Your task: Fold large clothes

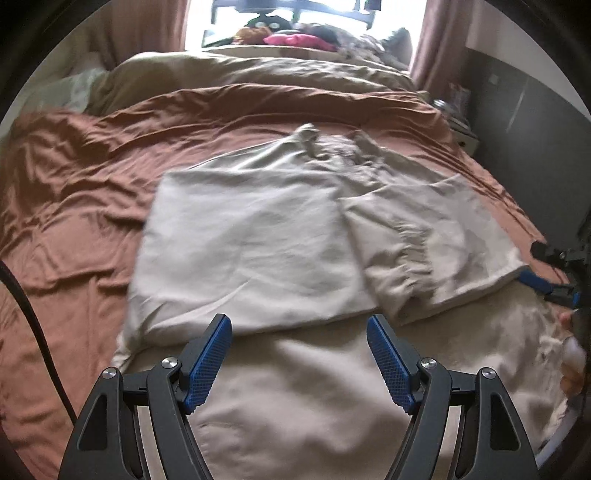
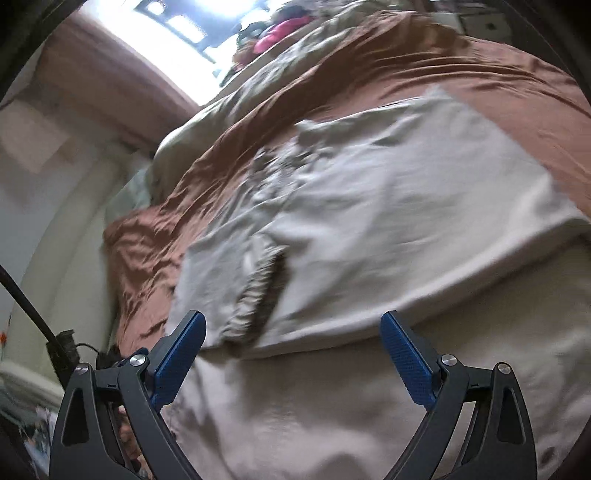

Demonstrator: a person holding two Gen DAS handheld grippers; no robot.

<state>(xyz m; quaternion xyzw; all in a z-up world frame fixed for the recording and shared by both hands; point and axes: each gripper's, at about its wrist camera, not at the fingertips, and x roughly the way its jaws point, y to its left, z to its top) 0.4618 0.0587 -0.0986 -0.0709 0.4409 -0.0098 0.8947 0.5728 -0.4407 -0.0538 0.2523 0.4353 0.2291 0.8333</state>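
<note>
Cream garment (image 1: pixel 258 240) lies on bed (image 1: pixel 74 192), sleeves folded in. Left gripper (image 1: pixel 299 354) and right gripper (image 2: pixel 293 354) both spread, empty. Next, likely: pinch near hem, fold up.

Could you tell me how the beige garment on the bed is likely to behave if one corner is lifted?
The beige garment looks thin and creased, so it would probably drape limply rather than hold shape. Its folded-over panels would likely fall open. Resting on the wrinkled rust bedsheet, it may drag slightly.

Daylight floods from the blown-out window (image 1: pixel 303 22) beyond the bed; both fisheye views bend and darken at their rims, the right wrist view heavily motion-blurred.
</note>
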